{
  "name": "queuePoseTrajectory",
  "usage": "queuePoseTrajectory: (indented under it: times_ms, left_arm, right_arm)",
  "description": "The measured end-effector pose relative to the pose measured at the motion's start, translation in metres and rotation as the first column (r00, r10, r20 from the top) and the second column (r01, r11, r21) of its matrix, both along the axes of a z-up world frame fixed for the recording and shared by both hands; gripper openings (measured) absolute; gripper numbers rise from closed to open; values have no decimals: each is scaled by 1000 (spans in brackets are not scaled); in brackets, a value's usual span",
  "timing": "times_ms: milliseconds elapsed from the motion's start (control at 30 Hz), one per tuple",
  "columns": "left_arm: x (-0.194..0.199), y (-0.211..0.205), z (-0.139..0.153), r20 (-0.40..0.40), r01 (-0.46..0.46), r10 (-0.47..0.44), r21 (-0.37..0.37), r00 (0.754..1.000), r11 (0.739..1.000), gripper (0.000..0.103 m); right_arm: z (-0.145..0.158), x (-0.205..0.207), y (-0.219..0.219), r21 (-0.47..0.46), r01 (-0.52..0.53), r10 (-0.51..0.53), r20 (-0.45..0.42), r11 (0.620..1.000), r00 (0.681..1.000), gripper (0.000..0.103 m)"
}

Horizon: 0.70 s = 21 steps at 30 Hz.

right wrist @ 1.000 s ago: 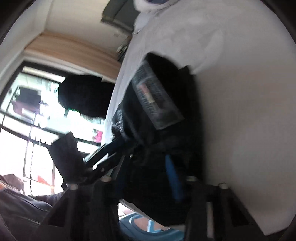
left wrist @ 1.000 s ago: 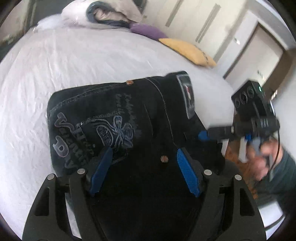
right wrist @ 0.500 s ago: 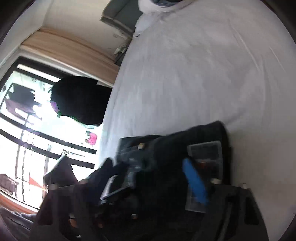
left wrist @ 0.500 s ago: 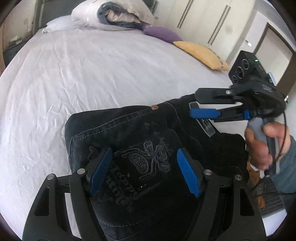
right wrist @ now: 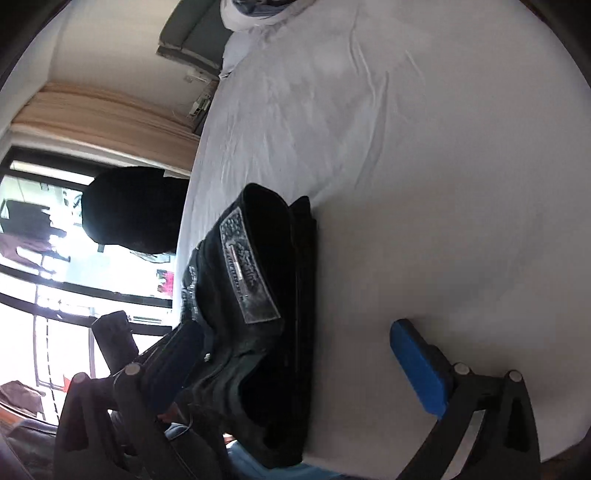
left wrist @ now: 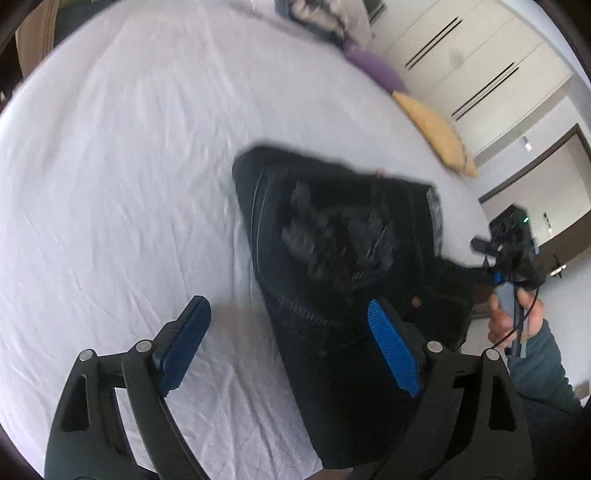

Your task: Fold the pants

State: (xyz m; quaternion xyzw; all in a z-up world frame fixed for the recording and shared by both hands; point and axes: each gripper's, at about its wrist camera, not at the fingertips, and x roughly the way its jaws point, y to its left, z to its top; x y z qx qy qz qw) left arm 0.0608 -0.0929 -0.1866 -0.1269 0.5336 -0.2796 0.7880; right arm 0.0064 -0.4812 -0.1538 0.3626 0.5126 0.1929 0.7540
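Note:
Dark denim pants [left wrist: 343, 251] lie folded in a compact stack on the white bed sheet [left wrist: 122, 155], near the bed's edge. In the right wrist view the stack [right wrist: 266, 295] shows a grey waistband patch on top. My left gripper [left wrist: 284, 343] is open and empty, just in front of the stack's near corner, its right finger over the denim. My right gripper [right wrist: 299, 354] is open and empty; the stack lies between its fingers, toward the left one. The right gripper also shows in the left wrist view [left wrist: 502, 266], at the stack's right edge.
A yellow pillow [left wrist: 432, 129] and a purple pillow [left wrist: 373, 70] lie at the bed's far side with a bundled duvet [left wrist: 317, 18]. Wardrobe doors stand behind. A window [right wrist: 44, 280] and a dark chair back [right wrist: 129, 210] stand beyond the bed's edge.
Both grippers have drawn back from the folded pants and opened wider. The left gripper has shifted left, so the stack now sits to its right.

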Motion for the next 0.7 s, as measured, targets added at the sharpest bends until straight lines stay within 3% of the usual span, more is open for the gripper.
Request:
queuePoseTrajectory:
  times_ms: [100,233,333,367,400,433,467,533,700]
  left_arm:
    - [3,-9,-5,-10,45,-45,-13,999,999,91]
    - [12,-20,-15,-54,98,-101,-52,993,994,95]
    - [22,-21,-17,-85,89,-98,-101,992,991,94]
    - [25,-22,-17,-99,97,-109,-115,989,989,93]
    - [27,-26,-18,-107,122,-134,-111,985,986,90]
    - [27,-30,-16,-105,142,-151,-85,983,986,86]
    - [27,-36,-15,-97,159,-162,-37,982,987,75]
    - [27,-40,-13,-81,168,-166,14,983,986,64]
    - [33,-24,-6,-73,133,-136,-43,988,990,36]
  right_arm:
    - [2,4,7,66,-31,30,8,997,1000,103]
    - [-1,11,28,-13,-129,128,-19,992,992,103]
    - [0,14,31,-4,-120,120,-31,993,992,102]
    - [-1,11,30,-7,-111,111,-37,994,993,94]
    - [-2,10,33,-30,-115,113,-45,993,993,89]
    - [-1,12,40,-58,-129,126,-54,990,991,77]
    - [2,21,51,-88,-146,141,-63,985,988,68]
    - [5,21,65,-169,-164,155,-64,972,986,65]
    - [31,13,82,-293,-147,150,-14,945,989,38]
